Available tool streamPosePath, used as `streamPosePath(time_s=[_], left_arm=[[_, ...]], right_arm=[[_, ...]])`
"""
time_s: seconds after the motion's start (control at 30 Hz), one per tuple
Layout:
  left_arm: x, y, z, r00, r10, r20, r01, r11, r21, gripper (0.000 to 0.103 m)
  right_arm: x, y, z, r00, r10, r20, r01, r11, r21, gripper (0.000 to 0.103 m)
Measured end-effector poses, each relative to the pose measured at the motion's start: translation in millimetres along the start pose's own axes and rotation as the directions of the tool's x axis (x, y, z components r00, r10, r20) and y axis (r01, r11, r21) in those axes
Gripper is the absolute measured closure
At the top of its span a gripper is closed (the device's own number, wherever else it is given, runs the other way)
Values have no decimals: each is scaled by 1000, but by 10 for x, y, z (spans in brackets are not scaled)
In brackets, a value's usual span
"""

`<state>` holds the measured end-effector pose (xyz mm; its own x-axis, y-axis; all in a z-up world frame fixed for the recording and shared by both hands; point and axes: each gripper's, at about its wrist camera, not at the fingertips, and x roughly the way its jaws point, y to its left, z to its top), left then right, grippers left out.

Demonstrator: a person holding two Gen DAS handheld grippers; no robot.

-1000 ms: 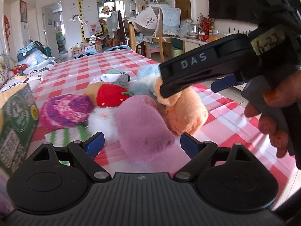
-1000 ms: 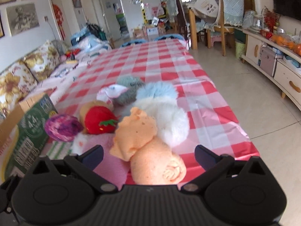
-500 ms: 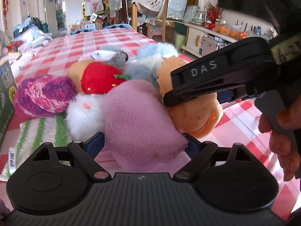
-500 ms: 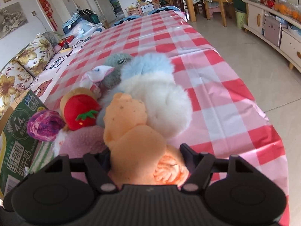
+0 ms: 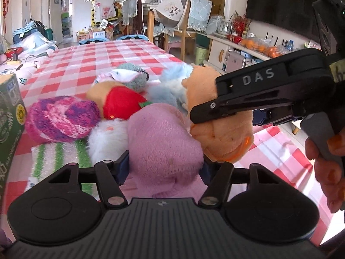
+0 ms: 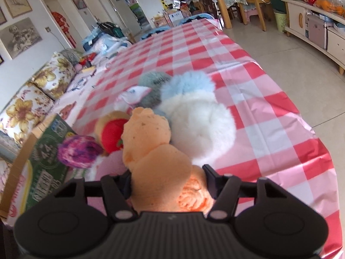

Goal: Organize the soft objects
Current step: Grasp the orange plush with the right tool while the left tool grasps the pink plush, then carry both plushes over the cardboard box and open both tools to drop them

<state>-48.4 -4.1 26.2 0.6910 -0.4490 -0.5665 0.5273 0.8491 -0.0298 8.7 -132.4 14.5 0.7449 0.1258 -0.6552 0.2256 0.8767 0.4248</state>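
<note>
The pink fleece plush toy (image 5: 163, 142) is showing a matt, nubbly pile; the orange terry-cloth plush toy (image 6: 155, 151) is looking soft and finely looped; the white fluffy fur ball (image 6: 200, 123) is looking long-haired; the red-and-white checked plastic cloth on the bench (image 6: 269, 129) is shining glossy and creased; the black plastic left hand-held gripper (image 5: 166, 168) is looking matt, its base ribbed, with bright metal screws; the green printed cardboard box (image 6: 41, 168) is gleaming slightly.

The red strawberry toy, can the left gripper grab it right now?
Probably not. The left gripper is shut on the pink plush, which fills its jaws and lies between it and the strawberry toy farther back in the pile.
</note>
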Motion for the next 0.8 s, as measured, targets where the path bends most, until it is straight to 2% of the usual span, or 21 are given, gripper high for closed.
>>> streamPosePath(time_s=[0.23, 0.47, 0.8], left_arm=[[-216, 77, 87, 998, -4, 69, 6, 1000, -27, 27], [-453, 314, 265, 989, 26, 143, -15, 997, -81, 27], [-921, 891, 460, 964, 162, 211, -124, 975, -185, 27]], right_arm=[[-198, 132, 15, 996, 82, 40, -84, 996, 44, 41], [-417, 433, 83, 980, 167, 110, -169, 986, 7, 41], [-487, 1220, 250, 935, 312, 171, -294, 948, -123, 41]])
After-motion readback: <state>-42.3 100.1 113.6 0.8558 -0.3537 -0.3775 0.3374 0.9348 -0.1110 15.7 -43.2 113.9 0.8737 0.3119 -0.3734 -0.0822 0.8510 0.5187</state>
